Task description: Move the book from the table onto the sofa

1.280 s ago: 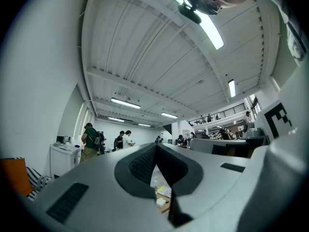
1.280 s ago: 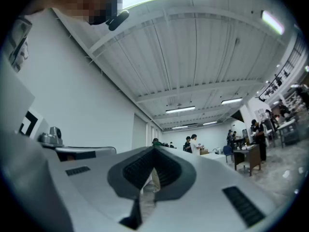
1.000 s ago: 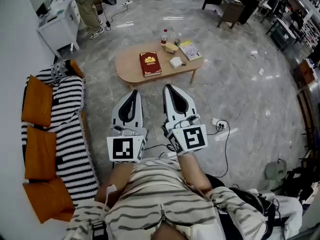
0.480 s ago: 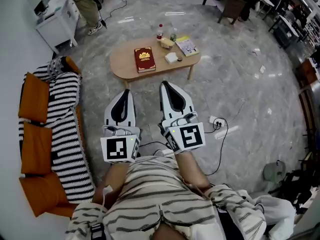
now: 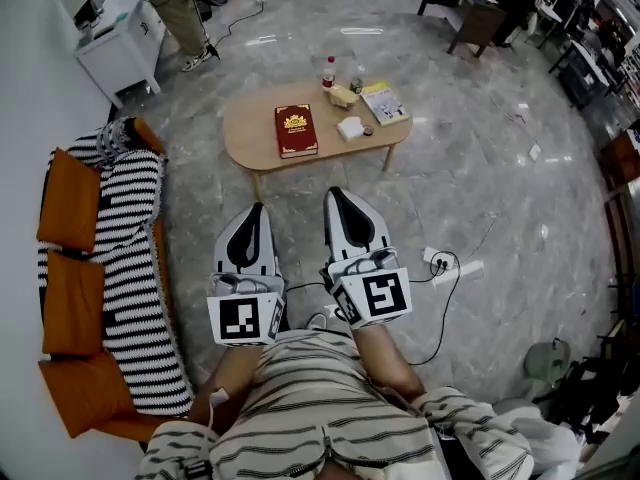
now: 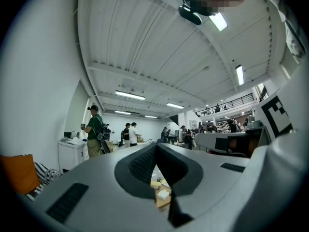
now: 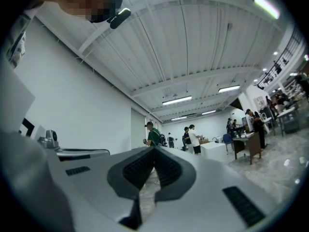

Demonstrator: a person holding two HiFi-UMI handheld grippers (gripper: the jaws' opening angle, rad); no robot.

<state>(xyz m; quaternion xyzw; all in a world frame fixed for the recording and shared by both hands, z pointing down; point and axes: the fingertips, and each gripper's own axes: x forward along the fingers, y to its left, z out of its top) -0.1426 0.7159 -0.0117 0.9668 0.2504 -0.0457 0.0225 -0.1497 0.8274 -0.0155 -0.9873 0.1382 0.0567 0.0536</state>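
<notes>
dark red hardback book point(image 5: 296, 130) with a gold emblem on its cover lies flat on the left half of a low oval wooden table point(image 5: 250, 146), well ahead of both grippers and touched by neither. to its right on the same tabletop sit a small white box point(image 5: 351, 127) and a yellowish item point(image 5: 343, 95). a bottle with a red cap point(image 5: 329, 71) stands at the far edge, and a printed booklet point(image 5: 384, 102) lies near the right end. the table stands on a grey marbled floor point(image 5: 480, 168). the sofa point(image 5: 130, 268), covered in black and white stripes with orange cushions point(image 5: 70, 200) along its back, runs down the left side of the head view, well apart from the table. the left gripper point(image 5: 253, 210) and right gripper point(image 5: 336, 194) are held side by side close to the person's striped shirt point(image 5: 320, 408), both pointing toward the table. each gripper view shows its jaws pressed fully together with nothing between them. a white power strip point(image 5: 455, 265) with a black cable lies on the floor just right of the right gripper. a standing person point(image 5: 185, 8) is beside a white cabinet point(image 5: 120, 53) at the far left.
</notes>
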